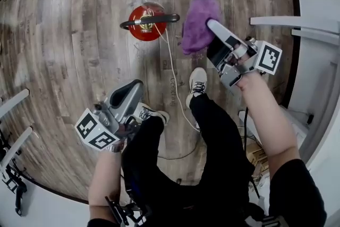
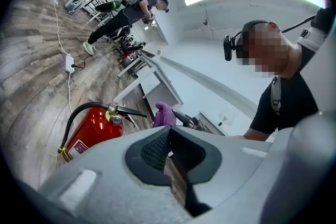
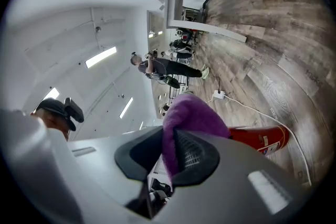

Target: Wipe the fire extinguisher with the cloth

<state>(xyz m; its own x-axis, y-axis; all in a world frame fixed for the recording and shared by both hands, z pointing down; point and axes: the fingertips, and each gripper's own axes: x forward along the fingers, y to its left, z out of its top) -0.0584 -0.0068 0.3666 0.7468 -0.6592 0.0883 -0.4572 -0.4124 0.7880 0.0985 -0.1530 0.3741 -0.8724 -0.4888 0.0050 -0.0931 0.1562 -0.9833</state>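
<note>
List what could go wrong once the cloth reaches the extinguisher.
1. The fire extinguisher stands free on the floor, and the left gripper, shut and empty, is not steadying it: a hard sideways wipe may tip it.
2. The right gripper pinches only a fold of the purple cloth; rubbing could drag it out.
3. A white cable runs past the extinguisher and the feet: it may snag.

fire extinguisher (image 1: 147,23): red, upright | cloth (image 1: 196,21): purple, bunched, clamped in right gripper (image 1: 212,26)
</note>
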